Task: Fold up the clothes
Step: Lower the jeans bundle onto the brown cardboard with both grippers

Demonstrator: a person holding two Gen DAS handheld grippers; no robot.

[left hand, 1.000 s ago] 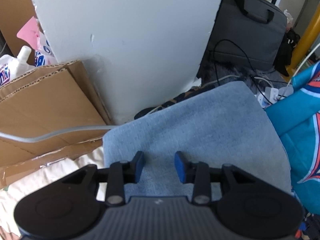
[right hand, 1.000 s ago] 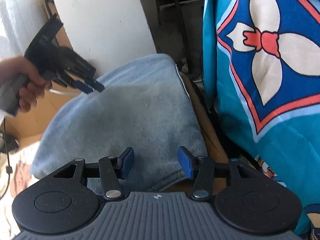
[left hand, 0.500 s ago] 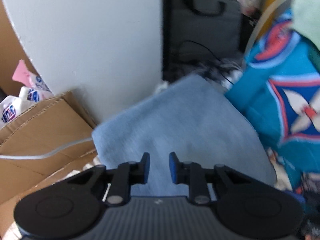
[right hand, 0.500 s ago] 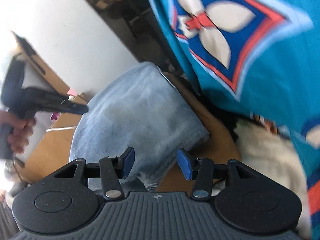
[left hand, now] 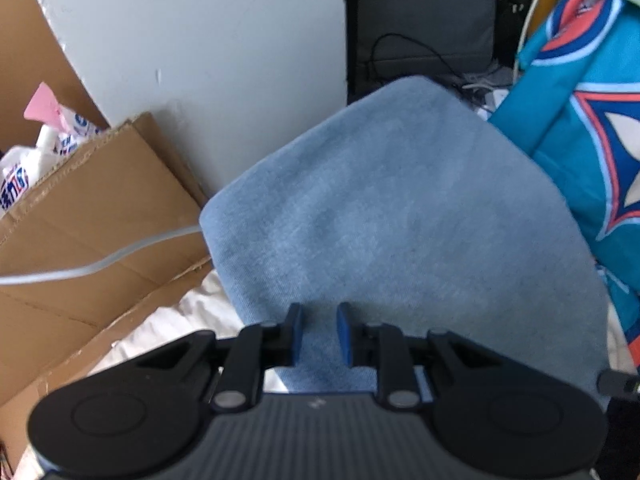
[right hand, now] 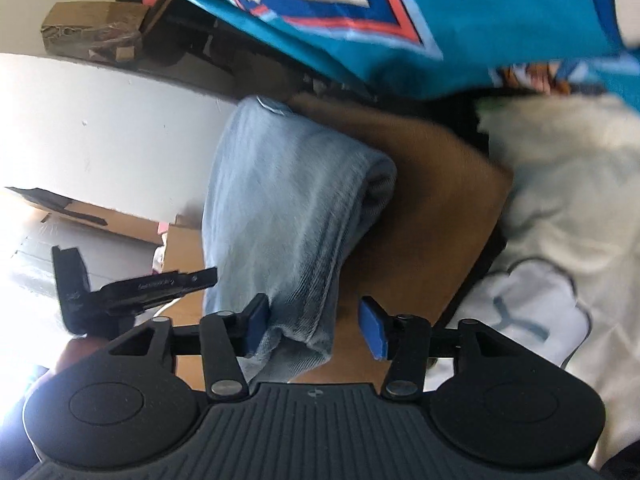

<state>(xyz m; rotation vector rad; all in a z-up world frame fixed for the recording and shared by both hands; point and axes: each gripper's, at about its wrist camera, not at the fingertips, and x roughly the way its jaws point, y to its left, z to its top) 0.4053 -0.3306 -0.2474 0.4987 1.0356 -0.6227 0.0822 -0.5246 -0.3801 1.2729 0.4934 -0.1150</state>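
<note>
Both tongs stand parted, pinching nothing: left tongs (left hand: 318, 334) narrowly above the folded blue garment (left hand: 400, 216), right tongs (right hand: 314, 330) just closing around its near corner. Soft, limp cloth on brown board (right hand: 432, 200); grip layered hem.

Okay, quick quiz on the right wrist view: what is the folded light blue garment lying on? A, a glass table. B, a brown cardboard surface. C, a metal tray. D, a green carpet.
B: in the right wrist view the folded light blue garment lies on a brown cardboard surface, which shows bare beside the garment's folded edge.
</note>
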